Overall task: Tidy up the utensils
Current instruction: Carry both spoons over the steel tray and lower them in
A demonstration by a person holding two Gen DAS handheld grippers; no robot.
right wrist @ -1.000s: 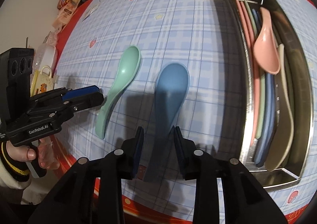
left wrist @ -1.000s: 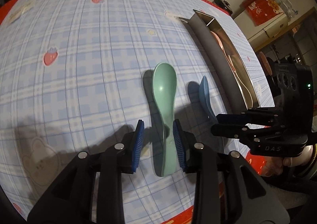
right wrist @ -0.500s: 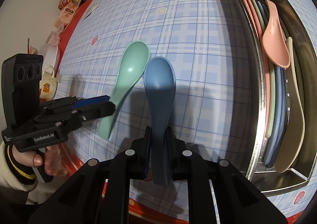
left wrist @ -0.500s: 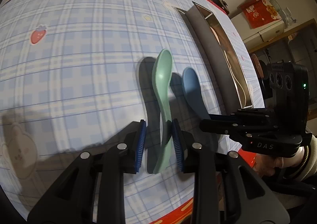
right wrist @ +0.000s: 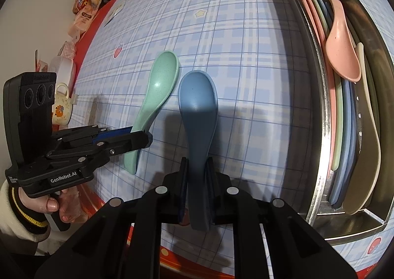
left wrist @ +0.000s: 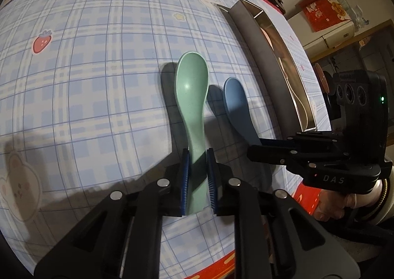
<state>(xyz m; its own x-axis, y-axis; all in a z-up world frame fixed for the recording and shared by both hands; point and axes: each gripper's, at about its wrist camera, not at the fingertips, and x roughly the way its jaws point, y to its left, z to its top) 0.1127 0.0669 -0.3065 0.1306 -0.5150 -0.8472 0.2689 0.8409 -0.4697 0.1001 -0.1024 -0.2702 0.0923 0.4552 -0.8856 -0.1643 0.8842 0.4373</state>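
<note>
Left wrist view: the left gripper (left wrist: 198, 175) is closing its jaws on the handle of the green spoon (left wrist: 193, 96), the blue pads against both sides; the bowl points toward the table's far edge.
Neighbour: the blue spoon (left wrist: 236, 106) lies just beside it, nearer the steel tray (left wrist: 251, 32) along the right edge.
Right wrist view: the right gripper (right wrist: 198, 180) is clamped narrow on the blue spoon (right wrist: 198, 111) at the handle.
Why: I'd say both handles are pinched low so the 2 spoons can go into the tray (right wrist: 322, 131).
Look: matte, speckled plastic, deep oval bowls; pink, cream and blue pieces already fill the tray.
</note>
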